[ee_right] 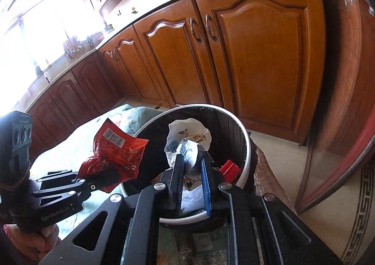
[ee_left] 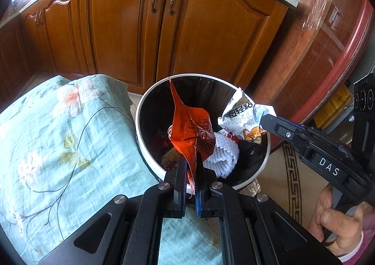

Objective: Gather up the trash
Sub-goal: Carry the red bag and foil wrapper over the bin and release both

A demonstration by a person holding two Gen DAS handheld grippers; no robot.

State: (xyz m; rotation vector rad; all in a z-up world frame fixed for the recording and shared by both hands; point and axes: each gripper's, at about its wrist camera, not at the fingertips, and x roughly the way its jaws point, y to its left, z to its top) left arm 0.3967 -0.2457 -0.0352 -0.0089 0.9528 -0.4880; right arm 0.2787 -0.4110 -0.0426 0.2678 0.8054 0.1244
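I've got the bin (ee_left: 150, 100) right below me, dark-lined with a white rim, standing just beside the bed (ee_left: 58, 136), with a white knitted rag (ee_left: 222, 154) and a small red box (ee_right: 230, 167) already inside. My left tongs (ee_left: 191, 164) are pinched on the bottom edge of the orange wrapper (ee_left: 187, 129), which stands up crinkly, feather-light and slick over the bin's mouth, so an edge pinch is plenty. My right tongs (ee_right: 191, 164) are clamped on the crumpled white packet (ee_right: 187, 138) above the far side, soft, springy, nothing fragile, gripped in a thick fold.
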